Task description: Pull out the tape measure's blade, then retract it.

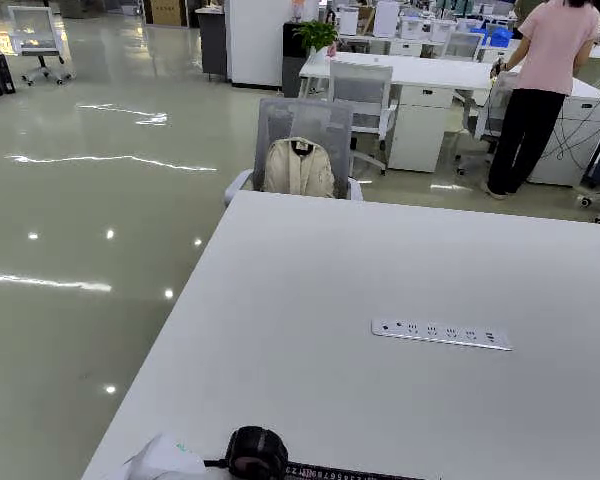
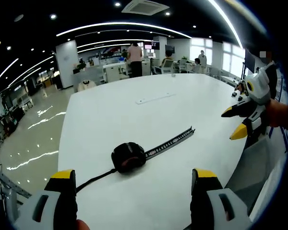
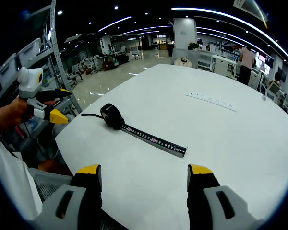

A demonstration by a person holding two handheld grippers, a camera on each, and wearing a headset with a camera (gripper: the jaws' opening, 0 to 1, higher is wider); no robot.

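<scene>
A black tape measure (image 2: pixel 128 157) (image 3: pixel 112 115) (image 1: pixel 257 452) lies on the white table (image 1: pixel 400 270), its blade (image 2: pixel 170 142) (image 3: pixel 153 140) pulled out flat across the top and a black strap trailing from the case. My left gripper (image 2: pixel 132 191) is open, a short way back from the case, holding nothing. My right gripper (image 3: pixel 144 189) is open too, hovering off the blade's side with nothing between its fingers. In the left gripper view the right gripper (image 2: pixel 240 122) appears at the right; in the right gripper view the left gripper (image 3: pixel 50 108) appears at the left.
A white power strip (image 1: pixel 440 334) (image 3: pixel 212 99) (image 2: pixel 154 98) is set into the table beyond the tape. A grey chair (image 1: pixel 302 150) with a cream jacket stands at the far edge. A person (image 1: pixel 542 85) stands by desks at the back right.
</scene>
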